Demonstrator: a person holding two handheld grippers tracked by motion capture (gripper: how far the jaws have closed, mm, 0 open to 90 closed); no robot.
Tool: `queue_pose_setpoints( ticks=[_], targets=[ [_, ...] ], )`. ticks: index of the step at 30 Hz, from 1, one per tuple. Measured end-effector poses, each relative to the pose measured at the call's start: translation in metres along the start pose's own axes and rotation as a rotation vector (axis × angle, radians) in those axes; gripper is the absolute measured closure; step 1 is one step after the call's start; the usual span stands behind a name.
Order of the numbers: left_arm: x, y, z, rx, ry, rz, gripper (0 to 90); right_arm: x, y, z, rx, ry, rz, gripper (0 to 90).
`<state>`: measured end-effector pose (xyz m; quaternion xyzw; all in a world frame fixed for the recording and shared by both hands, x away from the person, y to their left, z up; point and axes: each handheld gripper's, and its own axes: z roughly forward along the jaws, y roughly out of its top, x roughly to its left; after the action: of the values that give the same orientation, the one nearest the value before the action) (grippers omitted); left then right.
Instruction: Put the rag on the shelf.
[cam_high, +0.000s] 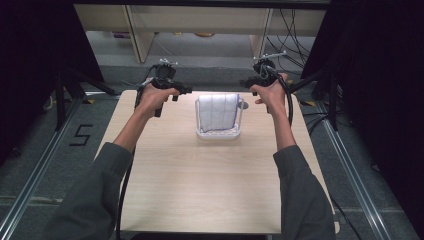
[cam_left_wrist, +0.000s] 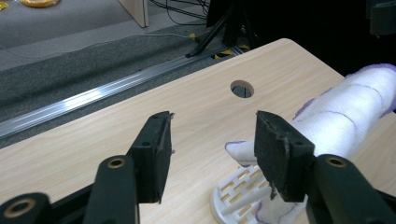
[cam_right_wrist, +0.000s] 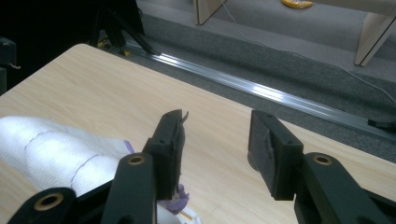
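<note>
Taking the white rack (cam_high: 218, 134) at the far middle of the wooden table (cam_high: 200, 190) as the landmark, the left gripper (cam_high: 176, 89) sits just off the rack's left side, near its upper corner, held up in the person's left hand (cam_high: 156, 97). In the left gripper view its two black jaws stand apart with only bare tabletop between them; the slotted base of the rack (cam_left_wrist: 236, 193) lies just past the nearer jaw, and nothing is pinched. A white cloth with thin purple lines (cam_high: 218, 112) hangs draped over the rack, covering its top and front, with its lower edge down on the rack's base. To the right of the rack, near its upper right corner, the right gripper (cam_high: 250, 82) is held in the right hand (cam_high: 271, 94). In the right gripper view its jaws are also spread, with empty table between them, and the cloth (cam_right_wrist: 56, 154) lies off to one side, clear of both pads.
</note>
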<state>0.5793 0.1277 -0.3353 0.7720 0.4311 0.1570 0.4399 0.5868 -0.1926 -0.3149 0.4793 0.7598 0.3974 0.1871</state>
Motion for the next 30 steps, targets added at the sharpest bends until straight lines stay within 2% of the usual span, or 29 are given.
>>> queue_pose_setpoints(
  ticks=[2, 8, 9, 11, 14, 18, 20, 21, 22, 23, 25, 26, 27, 30],
  targets=[
    [-0.003, -0.001, -0.003, -0.001, -0.009, 0.005, 44.1, 0.0, -0.002, -0.003, -0.003, 0.003, -0.022, 55.2],
    [-0.011, -0.007, -0.013, -0.003, -0.033, 0.019, 41.5, -0.003, -0.01, -0.013, -0.006, 0.016, -0.028, 54.4],
    [-0.012, -0.008, -0.015, 0.001, -0.038, 0.018, 40.8, -0.006, -0.011, -0.014, -0.022, 0.021, -0.055, 54.4],
    [-0.016, -0.01, -0.018, 0.0, -0.037, 0.028, 40.0, -0.005, -0.014, -0.019, -0.009, 0.016, -0.032, 54.2],
    [-0.02, -0.013, -0.022, -0.006, -0.05, 0.035, 39.4, -0.01, -0.018, -0.024, -0.03, 0.018, -0.053, 54.2],
    [-0.026, -0.019, -0.024, 0.001, -0.068, 0.055, 38.7, -0.013, -0.023, -0.031, -0.036, 0.027, -0.042, 54.2],
    [-0.029, -0.022, -0.025, 0.002, -0.074, 0.052, 38.2, -0.013, -0.025, -0.034, -0.036, 0.031, -0.035, 54.1],
    [-0.03, -0.024, -0.025, 0.003, -0.077, 0.055, 38.1, -0.014, -0.027, -0.035, -0.04, 0.028, -0.053, 53.9],
    [-0.031, -0.025, -0.024, 0.005, -0.081, 0.056, 38.0, -0.013, -0.028, -0.037, -0.028, 0.023, -0.039, 53.9],
    [-0.031, -0.027, -0.024, 0.004, -0.084, 0.058, 37.9, -0.013, -0.029, -0.037, -0.045, 0.026, -0.048, 53.8],
    [-0.032, -0.03, -0.024, 0.011, -0.092, 0.057, 37.3, -0.013, -0.031, -0.04, -0.034, 0.027, -0.046, 53.5],
    [-0.033, -0.033, -0.024, 0.006, -0.091, 0.051, 37.2, -0.013, -0.033, -0.039, -0.047, 0.035, -0.051, 53.5],
    [-0.033, -0.034, -0.024, 0.005, -0.092, 0.052, 37.0, -0.012, -0.034, -0.041, -0.033, 0.036, -0.044, 53.2],
    [-0.035, -0.038, -0.025, 0.002, -0.097, 0.048, 36.7, -0.013, -0.039, -0.041, -0.05, 0.039, -0.055, 52.4]
  ],
)
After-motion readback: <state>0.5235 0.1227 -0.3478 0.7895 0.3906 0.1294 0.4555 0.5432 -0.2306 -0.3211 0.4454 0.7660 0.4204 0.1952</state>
